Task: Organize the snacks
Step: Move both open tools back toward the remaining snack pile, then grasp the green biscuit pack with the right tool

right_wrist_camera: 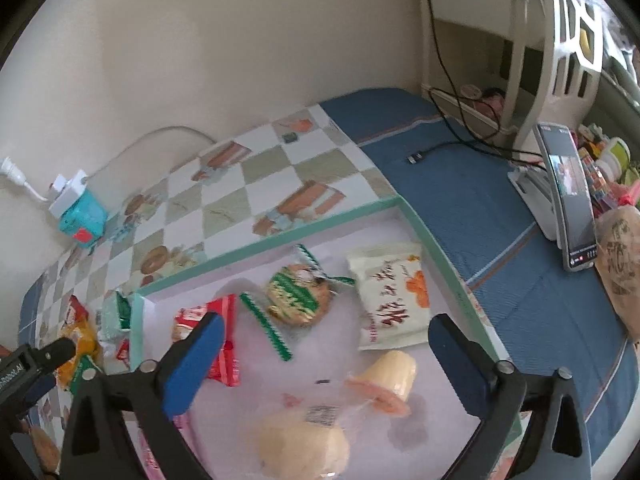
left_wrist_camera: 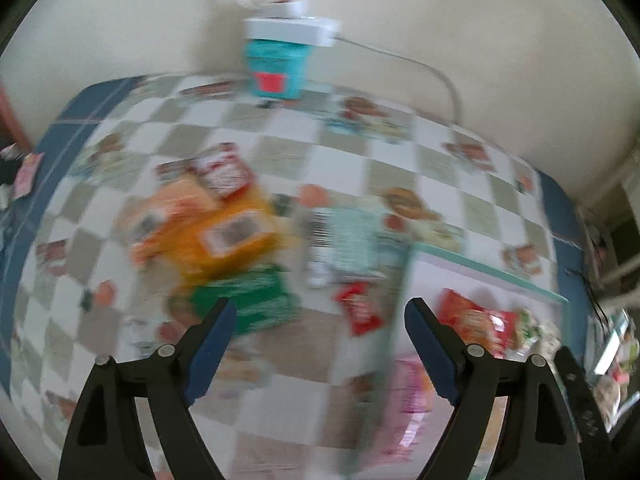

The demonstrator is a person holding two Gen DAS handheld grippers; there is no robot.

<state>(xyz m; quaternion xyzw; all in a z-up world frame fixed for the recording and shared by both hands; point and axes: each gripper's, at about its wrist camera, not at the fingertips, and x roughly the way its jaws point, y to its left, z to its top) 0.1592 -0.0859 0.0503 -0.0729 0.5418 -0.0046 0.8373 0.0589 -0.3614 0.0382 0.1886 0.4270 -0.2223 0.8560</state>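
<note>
In the blurred left wrist view my left gripper (left_wrist_camera: 320, 312) is open and empty above the checkered tablecloth, with orange packets (left_wrist_camera: 216, 236), a green packet (left_wrist_camera: 248, 300), a pale green packet (left_wrist_camera: 348, 240) and a small red packet (left_wrist_camera: 360, 312) ahead. In the right wrist view my right gripper (right_wrist_camera: 328, 332) is open and empty over a pink tray with a green rim (right_wrist_camera: 280, 240). In the tray lie a red packet (right_wrist_camera: 224, 344), a round cookie in green wrap (right_wrist_camera: 298, 296), a white packet (right_wrist_camera: 392, 292), a jelly cup (right_wrist_camera: 388, 380) and a wrapped bun (right_wrist_camera: 304, 444).
A teal box under a white power adapter (right_wrist_camera: 78, 212) stands by the wall. A phone on a stand (right_wrist_camera: 568, 200) and a brown bag (right_wrist_camera: 620, 264) sit at the right on the blue cloth. A black cable (right_wrist_camera: 440, 152) lies behind the tray.
</note>
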